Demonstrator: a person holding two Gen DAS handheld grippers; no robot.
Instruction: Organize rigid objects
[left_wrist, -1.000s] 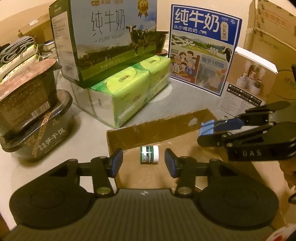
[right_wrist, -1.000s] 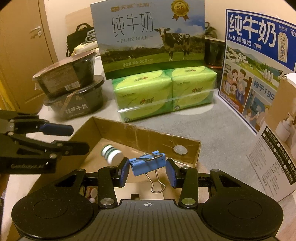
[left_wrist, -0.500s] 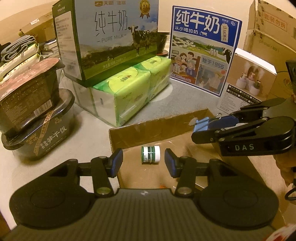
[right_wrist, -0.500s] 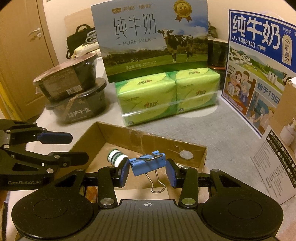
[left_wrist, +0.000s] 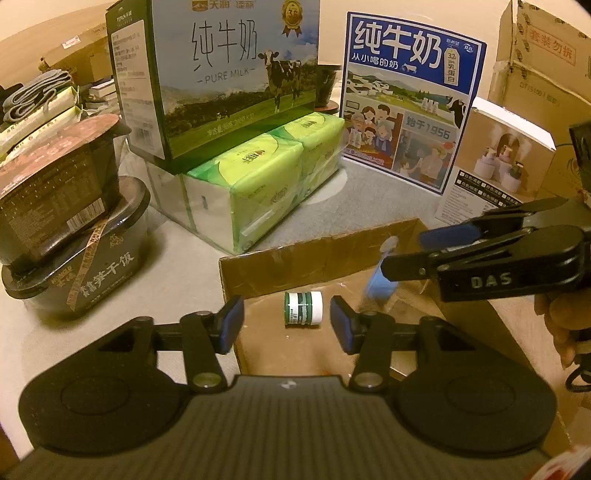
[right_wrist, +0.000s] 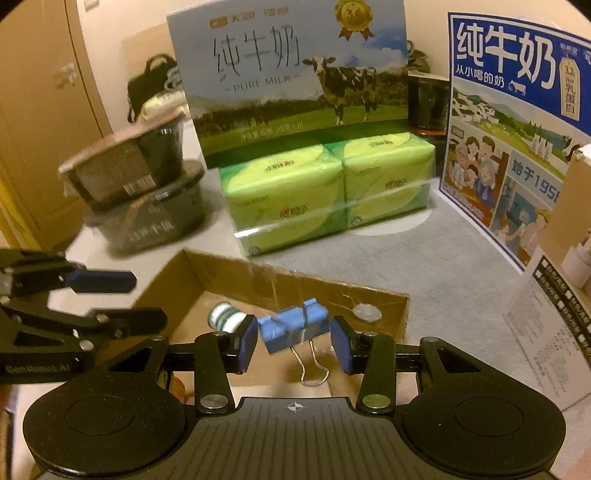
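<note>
1. Blue binder clip: rigid steel, light, wire handles hanging; between the opening jaws of right gripper, pads clear, above cardboard box. Grasp its flat sides.
2. Small bottle: hard, rolls; box floor, near far wall. Left gripper opening, empty.

— We are looking at both views under a dim, warm yellow cast, and we cannot tell where the light is coming from.

— We are seeing the fisheye bending straight edges, with dark corners rounding off each frame. In the left wrist view the milk carton is staying fairly sharp.

— In the right wrist view we are noticing motion blur: the blue binder clip at lower centre is smearing, and the stacked bowls at left are looking soft.

— We are finding only faint, soft shadows and a mild sheen on the tissue pack.
</note>
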